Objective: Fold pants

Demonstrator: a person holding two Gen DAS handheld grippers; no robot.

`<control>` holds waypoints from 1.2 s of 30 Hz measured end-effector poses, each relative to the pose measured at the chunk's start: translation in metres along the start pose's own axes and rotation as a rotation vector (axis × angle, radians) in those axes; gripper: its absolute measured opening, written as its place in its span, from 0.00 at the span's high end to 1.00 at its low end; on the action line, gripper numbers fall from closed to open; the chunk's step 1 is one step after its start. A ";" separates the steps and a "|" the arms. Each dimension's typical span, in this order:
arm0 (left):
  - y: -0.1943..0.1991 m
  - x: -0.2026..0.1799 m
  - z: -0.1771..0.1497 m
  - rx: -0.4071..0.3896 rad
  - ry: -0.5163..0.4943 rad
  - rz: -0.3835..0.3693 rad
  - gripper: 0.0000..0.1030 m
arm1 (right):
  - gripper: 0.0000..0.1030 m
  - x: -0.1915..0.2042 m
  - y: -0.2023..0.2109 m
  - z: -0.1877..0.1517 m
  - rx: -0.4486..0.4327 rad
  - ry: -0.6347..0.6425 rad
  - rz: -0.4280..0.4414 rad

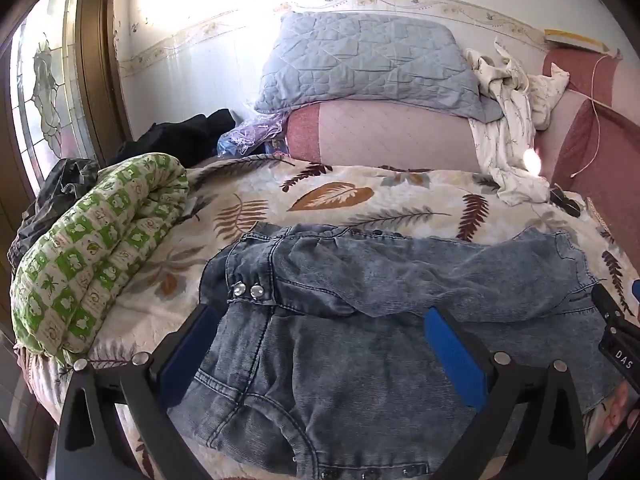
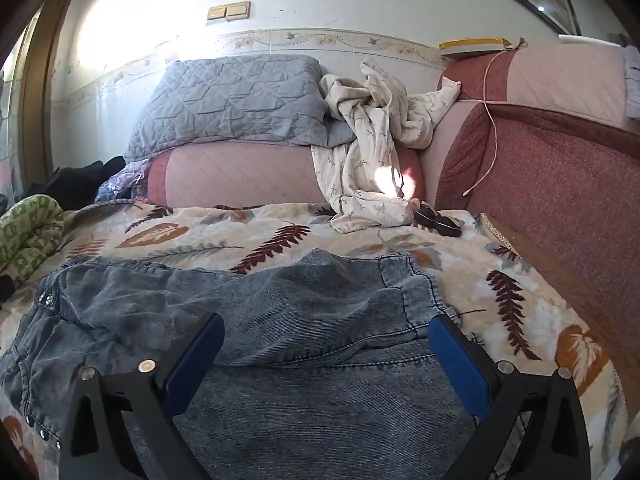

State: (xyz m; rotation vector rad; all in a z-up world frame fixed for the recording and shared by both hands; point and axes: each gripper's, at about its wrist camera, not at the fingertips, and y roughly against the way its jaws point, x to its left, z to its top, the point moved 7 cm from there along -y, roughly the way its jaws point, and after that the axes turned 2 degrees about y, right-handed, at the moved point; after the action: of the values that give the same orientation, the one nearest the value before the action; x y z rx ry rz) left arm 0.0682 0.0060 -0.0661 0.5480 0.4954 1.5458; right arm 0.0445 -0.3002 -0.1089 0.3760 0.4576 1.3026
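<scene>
Blue acid-wash denim pants [image 1: 360, 344] lie on the leaf-print blanket [image 1: 320, 196], folded over with one layer on top of another. The waistband with two shiny buttons [image 1: 248, 290] is at the left. My left gripper [image 1: 324, 320] is open just above the pants, its blue pads wide apart, holding nothing. In the right wrist view the pants [image 2: 320, 344] fill the foreground, with the hem end [image 2: 416, 280] at the right. My right gripper [image 2: 328, 332] is open over them and empty. The right gripper's black body [image 1: 616, 336] shows at the left view's right edge.
A rolled green-and-white quilt [image 1: 92, 256] lies at the left of the bed. A grey-blue quilted pillow [image 1: 360, 64] and a crumpled white garment [image 2: 372, 152] rest on pink-red cushions [image 2: 540, 176] at the back. Dark clothes [image 1: 176, 136] sit by the wooden door frame.
</scene>
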 end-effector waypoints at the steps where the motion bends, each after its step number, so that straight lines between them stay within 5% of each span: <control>1: 0.003 0.000 0.002 -0.003 0.000 0.001 0.00 | 0.00 0.001 0.001 0.000 -0.001 0.005 0.000; 19: 0.019 0.031 0.009 -0.077 0.032 0.056 0.00 | 0.00 -0.001 0.001 0.000 0.000 0.012 -0.006; 36: 0.003 0.028 -0.002 -0.022 0.026 0.040 0.00 | 0.00 0.005 -0.002 -0.005 0.007 0.044 -0.007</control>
State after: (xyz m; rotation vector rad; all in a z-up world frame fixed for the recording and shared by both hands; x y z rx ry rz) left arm 0.0638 0.0339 -0.0647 0.5237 0.4892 1.5969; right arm 0.0449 -0.2957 -0.1145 0.3521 0.5002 1.3043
